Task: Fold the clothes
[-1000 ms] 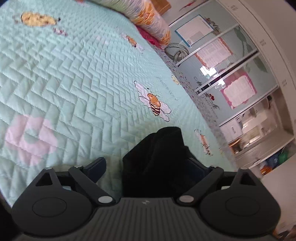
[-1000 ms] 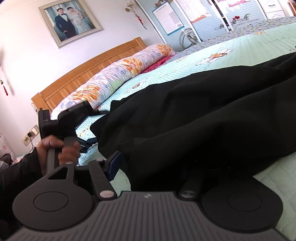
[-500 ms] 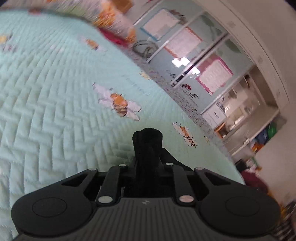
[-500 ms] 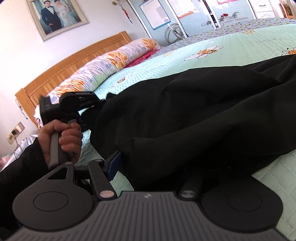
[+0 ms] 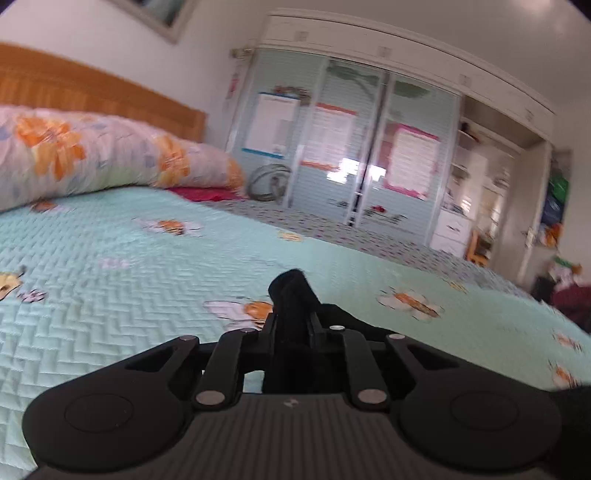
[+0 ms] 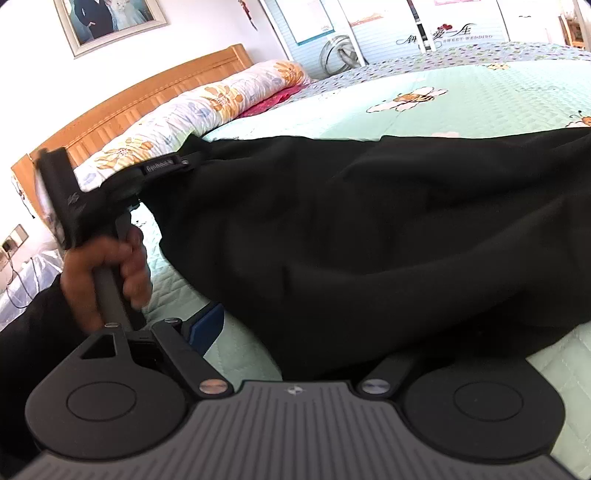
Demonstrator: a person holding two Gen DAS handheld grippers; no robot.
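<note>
The black garment [image 6: 388, 236] lies spread across the mint quilt [image 6: 480, 99] of the bed, filling most of the right wrist view, with its near edge draped over the right gripper [image 6: 295, 332]. That gripper stands wide apart: its blue-padded left finger [image 6: 205, 326] rests bare on the quilt just beside the garment's edge, while the other finger is hidden under the cloth, so I cannot tell whether it has hold of anything. Further along the garment's left edge, a hand [image 6: 107, 277] with a dark sleeve grips the handle of the left gripper [image 6: 184, 158], which meets a corner of the garment and lifts it off the quilt. In the left wrist view the left gripper [image 5: 293, 325] has its fingers drawn close together, pinched on a bunched fold of the black garment [image 5: 291, 291] that pokes up between them. Beyond the garment the quilt, printed with bees and flowers, runs on to a long floral pillow [image 6: 207, 99] lying against the wooden headboard [image 6: 147, 96], with a framed picture [image 6: 107, 22] on the wall above it. Past the far side of the bed stands a wardrobe [image 5: 354, 147] with pale sliding doors bearing posters, though this part of the left wrist view is blurred.
</note>
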